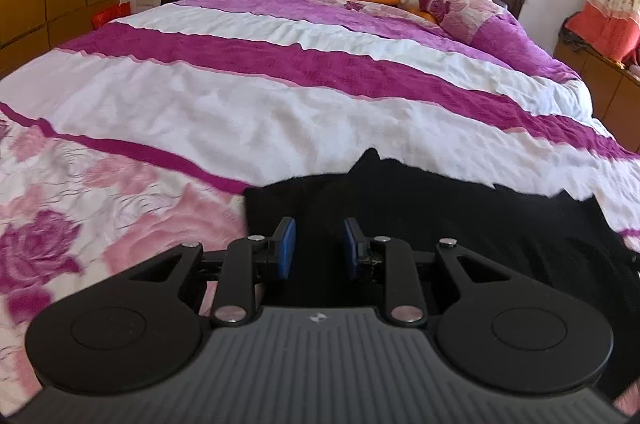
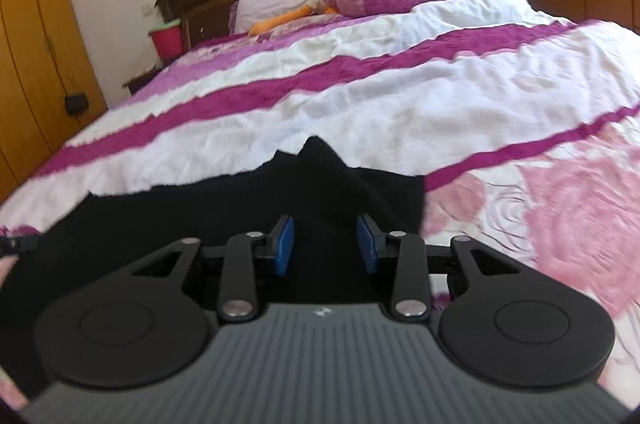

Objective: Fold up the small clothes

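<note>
A black garment was seen spread on the bedspread near the foot of the bed, its far edge lying across the white band and one side beside the pink rose print. The left gripper was held low over the garment's left part — jaws parted by a modest gap, blue pads facing each other. Only dark cloth was seen in the gap; whether the pads touched it could not be told, and nothing was seen clamped. In the right wrist view the right gripper was poised over the garment's right part, close to its right edge — jaws a shade wider apart, blue pads bare, no fold pinched between them. Contact with the cloth could not be judged there either. A peak of black fabric was raised at the far edge ahead of each gripper.
</note>
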`<state>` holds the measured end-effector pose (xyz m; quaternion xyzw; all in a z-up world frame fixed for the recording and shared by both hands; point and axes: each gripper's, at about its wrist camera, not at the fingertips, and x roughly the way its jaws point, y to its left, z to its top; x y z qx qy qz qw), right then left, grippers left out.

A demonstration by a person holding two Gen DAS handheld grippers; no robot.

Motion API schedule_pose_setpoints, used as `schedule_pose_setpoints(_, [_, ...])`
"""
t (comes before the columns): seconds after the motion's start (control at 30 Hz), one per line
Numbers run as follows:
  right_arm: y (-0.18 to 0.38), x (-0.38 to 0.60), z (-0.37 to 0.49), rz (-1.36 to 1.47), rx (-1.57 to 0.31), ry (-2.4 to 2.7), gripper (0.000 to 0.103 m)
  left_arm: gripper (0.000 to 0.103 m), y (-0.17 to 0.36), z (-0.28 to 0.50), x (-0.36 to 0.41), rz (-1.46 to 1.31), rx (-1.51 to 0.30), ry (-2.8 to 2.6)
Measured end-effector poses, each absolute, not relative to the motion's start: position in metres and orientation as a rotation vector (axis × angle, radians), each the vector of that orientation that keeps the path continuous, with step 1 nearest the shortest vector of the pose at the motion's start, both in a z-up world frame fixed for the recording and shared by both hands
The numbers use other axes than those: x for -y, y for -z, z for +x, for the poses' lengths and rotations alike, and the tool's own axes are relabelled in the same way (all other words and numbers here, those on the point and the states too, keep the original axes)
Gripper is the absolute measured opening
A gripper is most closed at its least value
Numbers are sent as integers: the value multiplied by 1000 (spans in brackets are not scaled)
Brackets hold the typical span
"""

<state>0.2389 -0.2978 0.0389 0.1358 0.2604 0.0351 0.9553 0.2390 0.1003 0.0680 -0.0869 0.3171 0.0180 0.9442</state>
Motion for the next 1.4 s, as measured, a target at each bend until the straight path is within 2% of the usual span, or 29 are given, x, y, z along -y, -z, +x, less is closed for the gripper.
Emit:
schedule_pose_setpoints(0.27, [-50,316,187,326,-502,-45,39,34,-76,180,-95,-117,-689,2])
schedule_pose_setpoints(0.37, [-48,322,170,375,-492,-29,55,40,-73,164,-91,-129,-708,-3])
schedule_pose_setpoints(0.43, [-45,326,161,408,-494,-28,59,44,-70,157,-88,-139,-717,-7])
schedule_pose_setpoints(0.77, [-7,334,161,514,-539,-53,60,51,-56,156,-80,-139,-735,-38])
schedule_pose_setpoints(1.13, [-7,338,168,684,-537,-166,60,54,-55,160,-75,-116,-744,-46])
schedule_pose_setpoints(1.4, [10,332,180,617,-511,-192,58,55,-55,164,-77,-130,-761,-38])
